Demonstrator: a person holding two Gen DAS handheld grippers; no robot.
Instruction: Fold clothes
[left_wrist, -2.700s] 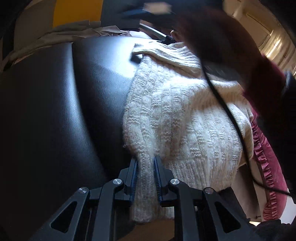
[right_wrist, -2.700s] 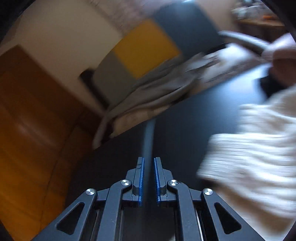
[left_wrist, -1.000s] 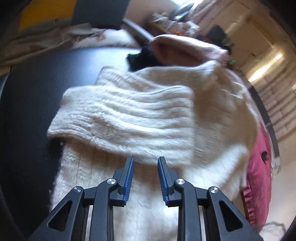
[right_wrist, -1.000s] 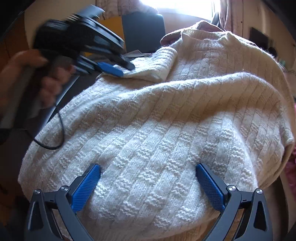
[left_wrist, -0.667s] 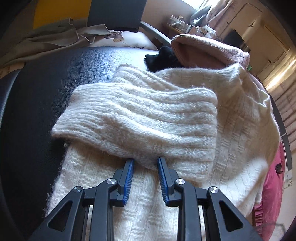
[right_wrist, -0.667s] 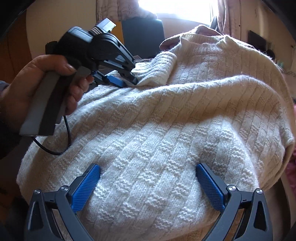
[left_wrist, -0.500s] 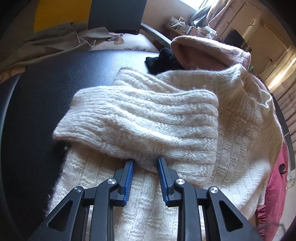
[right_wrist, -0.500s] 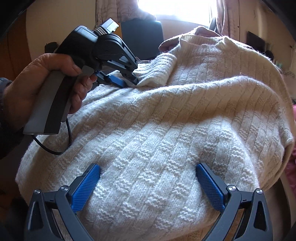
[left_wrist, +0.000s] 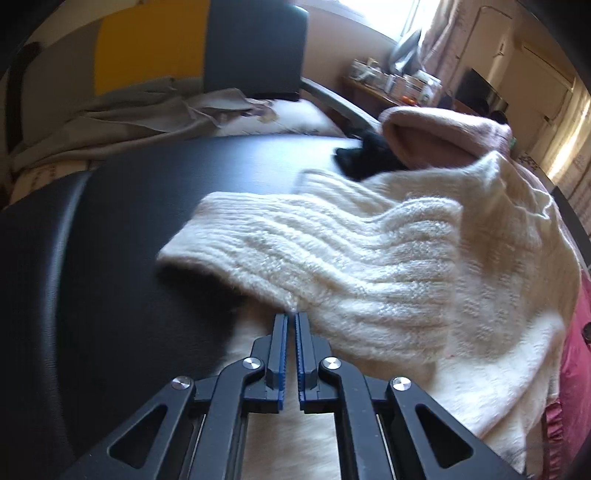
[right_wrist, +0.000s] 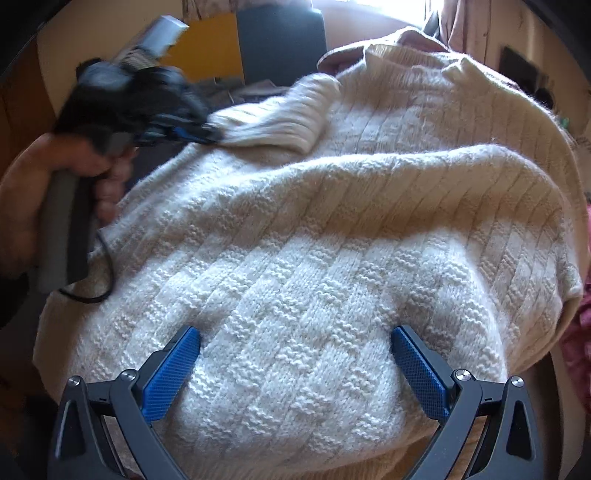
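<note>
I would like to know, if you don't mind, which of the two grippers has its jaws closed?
The left gripper: its blue pads pinch the edge of the cream sweater's sleeve cuff. The right gripper stands wide open over the sweater's body.

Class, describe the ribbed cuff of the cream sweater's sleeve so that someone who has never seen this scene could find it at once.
Start at the black padded surface, where a cream knit sweater lies spread. A sleeve is folded back over its body, ending in the cuff, with the shut left gripper at its edge. Its long raised ribs set it apart from the sweater's blocky basket-weave and the pink knit behind.
</note>
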